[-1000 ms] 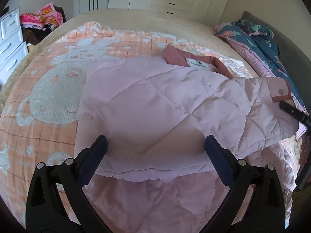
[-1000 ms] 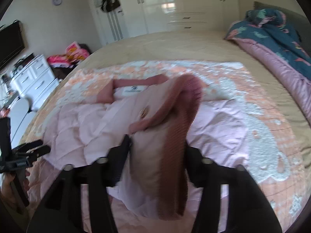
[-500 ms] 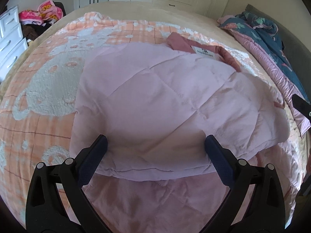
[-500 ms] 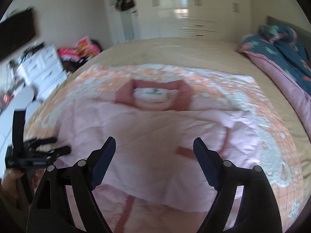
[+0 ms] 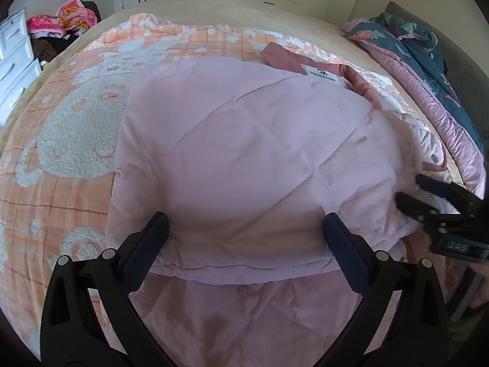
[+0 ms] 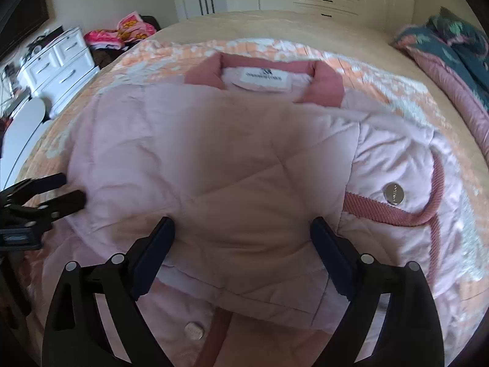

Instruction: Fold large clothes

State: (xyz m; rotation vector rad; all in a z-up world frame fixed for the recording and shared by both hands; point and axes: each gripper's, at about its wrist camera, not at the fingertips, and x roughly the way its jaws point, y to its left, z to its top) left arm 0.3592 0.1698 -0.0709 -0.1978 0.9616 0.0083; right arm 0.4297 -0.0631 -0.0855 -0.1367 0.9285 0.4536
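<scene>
Both hand-held grippers gape wide w/ nothing between the jaws: left hand-held gripper (image 5: 244,232) and right hand-held gripper (image 6: 243,234) each hover just over the near fold edge of the pink quilted jacket (image 5: 244,153).

Jacket lies flat on the orange blanket (image 5: 61,122) on the bed (image 5: 214,9), directly ahead of both. Long axis runs away from the grippers, hem end near, dark-pink collar (image 6: 262,73) w/ white label (image 6: 264,78) at the far end. Side panels look folded in over the middle, so the next fold is prob. lengthwise, hem toward collar. Left sits nearer the jacket's left edge, right nearer the right; neither is clearly closer to the hem.

Right wrist view shows what left doesn't: ribbed pink cuff trim (image 6: 391,211) w/ a silver snap (image 6: 393,193) on the folded-in sleeve, plus another snap (image 6: 193,330) near the hem. Left wrist view shows the jacket's left edge against the blanket more cleanly, and the right gripper touching or just beside the far side.
</scene>
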